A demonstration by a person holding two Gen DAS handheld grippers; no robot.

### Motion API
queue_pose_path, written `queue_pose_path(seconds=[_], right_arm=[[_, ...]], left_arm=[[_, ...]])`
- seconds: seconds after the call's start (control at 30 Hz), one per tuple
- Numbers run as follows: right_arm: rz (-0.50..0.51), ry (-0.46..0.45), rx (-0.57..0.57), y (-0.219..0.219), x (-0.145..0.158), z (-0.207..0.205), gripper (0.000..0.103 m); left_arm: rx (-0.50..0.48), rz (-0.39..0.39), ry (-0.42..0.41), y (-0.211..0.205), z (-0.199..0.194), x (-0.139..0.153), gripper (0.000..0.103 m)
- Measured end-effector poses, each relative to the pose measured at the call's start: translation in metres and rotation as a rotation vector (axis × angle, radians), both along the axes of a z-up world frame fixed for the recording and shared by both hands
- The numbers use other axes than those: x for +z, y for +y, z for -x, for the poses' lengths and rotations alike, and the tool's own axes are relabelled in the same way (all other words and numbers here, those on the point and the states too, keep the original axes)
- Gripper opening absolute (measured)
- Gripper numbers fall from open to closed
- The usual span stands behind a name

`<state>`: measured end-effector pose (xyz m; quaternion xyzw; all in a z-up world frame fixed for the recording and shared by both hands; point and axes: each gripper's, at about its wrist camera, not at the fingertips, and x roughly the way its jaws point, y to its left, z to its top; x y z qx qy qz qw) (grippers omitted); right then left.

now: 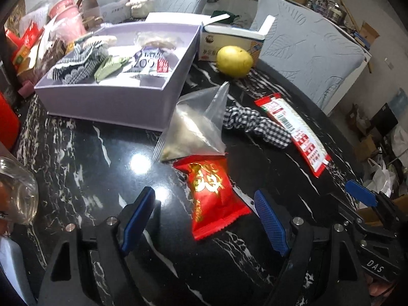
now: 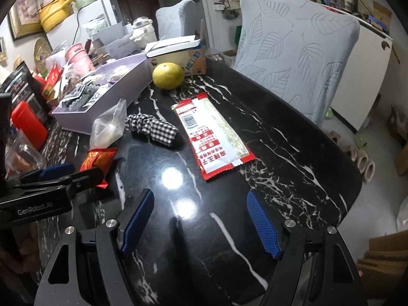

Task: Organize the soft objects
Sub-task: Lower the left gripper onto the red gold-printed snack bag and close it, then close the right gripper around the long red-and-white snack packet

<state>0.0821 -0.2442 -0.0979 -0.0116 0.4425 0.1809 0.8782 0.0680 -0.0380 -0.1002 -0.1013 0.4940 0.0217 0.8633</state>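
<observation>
Two pale blue leaf-patterned chairs are standing at the black marble table. Overhead light is glaring off it.

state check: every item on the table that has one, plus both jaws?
left gripper: jaws open, empty, over the red snack packet
right gripper: jaws open, empty
lavender box: lidless, cloth items inside
clear plastic bag: on table, leaning on the box
checkered cloth: crumpled, on table
red snack packet: sealed, lying flat
long red-and-white packet: flat, print up
carton: flap open
</observation>
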Motion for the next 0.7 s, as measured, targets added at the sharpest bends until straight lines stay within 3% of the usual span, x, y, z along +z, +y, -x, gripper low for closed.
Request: queue_pose_path(seconds=[0.1,0.23,0.37,0.7], right_arm=[[0.001,0.003,0.004,-0.001,-0.002,-0.006,0.076],[0.002,0.003,0.015,-0.001,-0.003,-0.016,0.076],[0.017,-0.004,0.034,0.002,-0.005,-0.029,0.076],[0.076,-0.016,0.071,0.012,-0.01,-0.065,0.08]], left_arm=[[0.008,-0.005,0.001,0.001,-0.004,-0.004,0.074],[-0.021,-0.013,0.018,-0.003,-0.008,-0.009,0.039],[-0.05,-0.017,-0.007,-0.006,-0.009,-0.005,0.034],[-0.099,0.04,-0.055,-0.01,-0.004,0.015,0.034]])
